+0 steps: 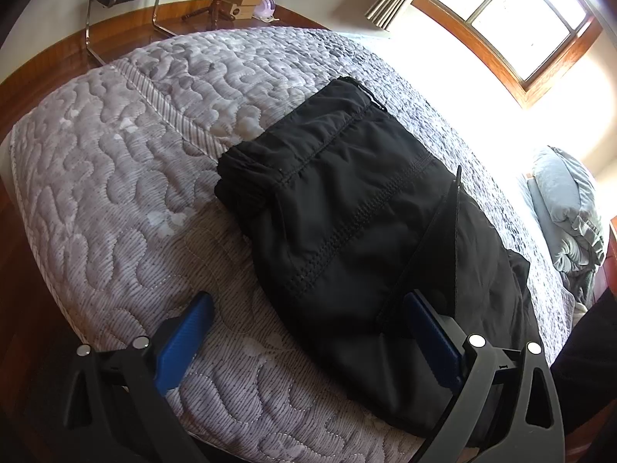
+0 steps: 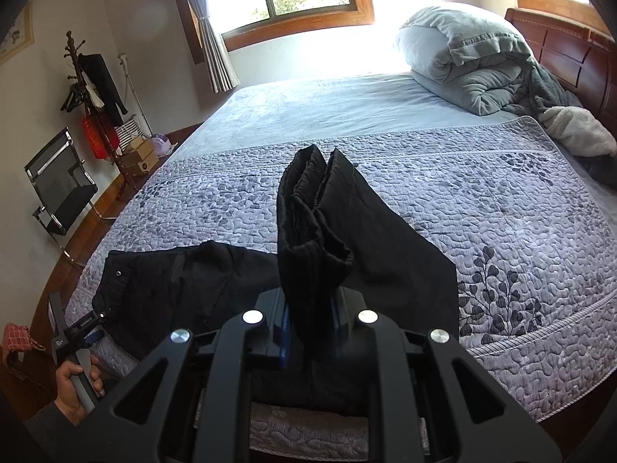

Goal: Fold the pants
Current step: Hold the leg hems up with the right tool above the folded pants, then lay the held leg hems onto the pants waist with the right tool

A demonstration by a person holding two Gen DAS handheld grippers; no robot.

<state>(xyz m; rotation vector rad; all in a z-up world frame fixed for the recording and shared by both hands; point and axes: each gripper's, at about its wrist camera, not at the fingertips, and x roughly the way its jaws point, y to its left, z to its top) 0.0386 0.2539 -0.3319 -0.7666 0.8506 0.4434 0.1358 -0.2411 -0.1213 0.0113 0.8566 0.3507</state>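
One pants (image 2: 312,227) fold between right gripper (image 2: 310,332) pads

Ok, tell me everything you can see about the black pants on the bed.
The black pants are a thin, slightly shiny woven fabric with stitched seams and a gathered elastic waistband. They lie on the quilted bedspread, partly folded. The right tool is shut on a bunched end, lifting it into an upright fold above the rest. The left tool is open, one finger over the fabric's edge.

A grey quilted leaf-patterned bedspread (image 2: 501,208) covers the bed. A rolled pale-grey duvet (image 2: 466,58) lies by the dark wooden headboard (image 2: 570,50). A black mesh chrome-framed chair (image 2: 58,189) stands near the wooden coat stand (image 2: 77,77).
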